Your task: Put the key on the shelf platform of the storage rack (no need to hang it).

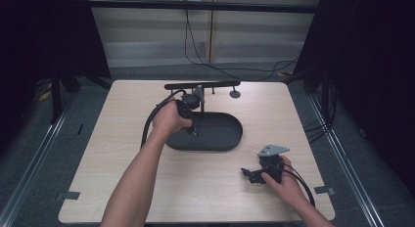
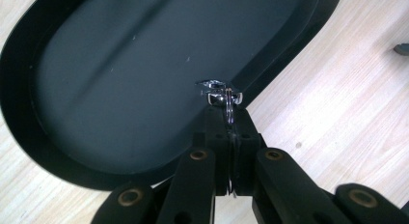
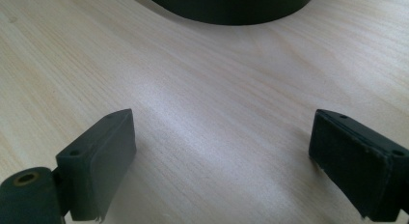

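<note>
A black oval tray (image 1: 230,134) lies mid-table. My left gripper (image 1: 194,130) hangs over the tray's left part, pointing down. In the left gripper view this gripper (image 2: 230,119) is shut on a thin metal key ring (image 2: 228,104), held edge-on between the pads. A small shiny clasp (image 2: 215,87) hangs from the ring, just above the tray floor (image 2: 120,74). My right gripper (image 1: 250,174) rests low at the front right of the table. Its jaws stand wide apart over bare wood, with nothing between them (image 3: 222,156).
Behind the tray stands a black rack with a horizontal bar (image 1: 202,85) on a post, and a small dark foot or knob (image 1: 235,94) sits beside it. The tray's rim (image 3: 231,7) lies just ahead of the right gripper. Cables trail from both grippers.
</note>
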`<state>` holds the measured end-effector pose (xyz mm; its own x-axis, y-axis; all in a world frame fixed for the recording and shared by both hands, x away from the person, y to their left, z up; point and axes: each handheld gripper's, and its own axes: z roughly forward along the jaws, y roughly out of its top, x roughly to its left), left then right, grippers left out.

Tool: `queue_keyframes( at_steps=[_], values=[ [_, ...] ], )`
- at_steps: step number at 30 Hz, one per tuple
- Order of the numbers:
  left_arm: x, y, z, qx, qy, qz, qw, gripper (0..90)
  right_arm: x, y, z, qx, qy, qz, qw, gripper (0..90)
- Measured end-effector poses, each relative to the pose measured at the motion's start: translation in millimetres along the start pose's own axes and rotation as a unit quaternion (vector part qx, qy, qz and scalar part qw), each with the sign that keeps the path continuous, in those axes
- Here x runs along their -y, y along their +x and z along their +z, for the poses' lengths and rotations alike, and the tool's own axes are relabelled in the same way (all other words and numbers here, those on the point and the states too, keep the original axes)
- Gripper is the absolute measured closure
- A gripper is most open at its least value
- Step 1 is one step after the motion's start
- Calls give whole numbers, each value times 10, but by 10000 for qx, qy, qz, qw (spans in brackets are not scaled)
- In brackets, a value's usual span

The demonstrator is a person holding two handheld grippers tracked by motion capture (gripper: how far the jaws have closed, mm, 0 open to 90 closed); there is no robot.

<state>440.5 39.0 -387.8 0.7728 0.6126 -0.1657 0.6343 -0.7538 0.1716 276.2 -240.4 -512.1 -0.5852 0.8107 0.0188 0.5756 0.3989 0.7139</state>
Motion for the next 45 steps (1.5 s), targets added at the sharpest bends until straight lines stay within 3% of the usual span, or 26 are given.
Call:
queue_keyframes(
  at_steps=[17,29,45],
  values=[
    [-81,-39,213,2,-111,120,9999,886,1,0,0,2,-3,1,10000,87],
    [-62,6,359,-56,-60,150,9999,885,2,4,-2,-1,3,13,10000,88],
    [-85,-34,423,-54,-180,213,9996,862,2,5,-2,-3,4,15,10000,88]
  ],
)
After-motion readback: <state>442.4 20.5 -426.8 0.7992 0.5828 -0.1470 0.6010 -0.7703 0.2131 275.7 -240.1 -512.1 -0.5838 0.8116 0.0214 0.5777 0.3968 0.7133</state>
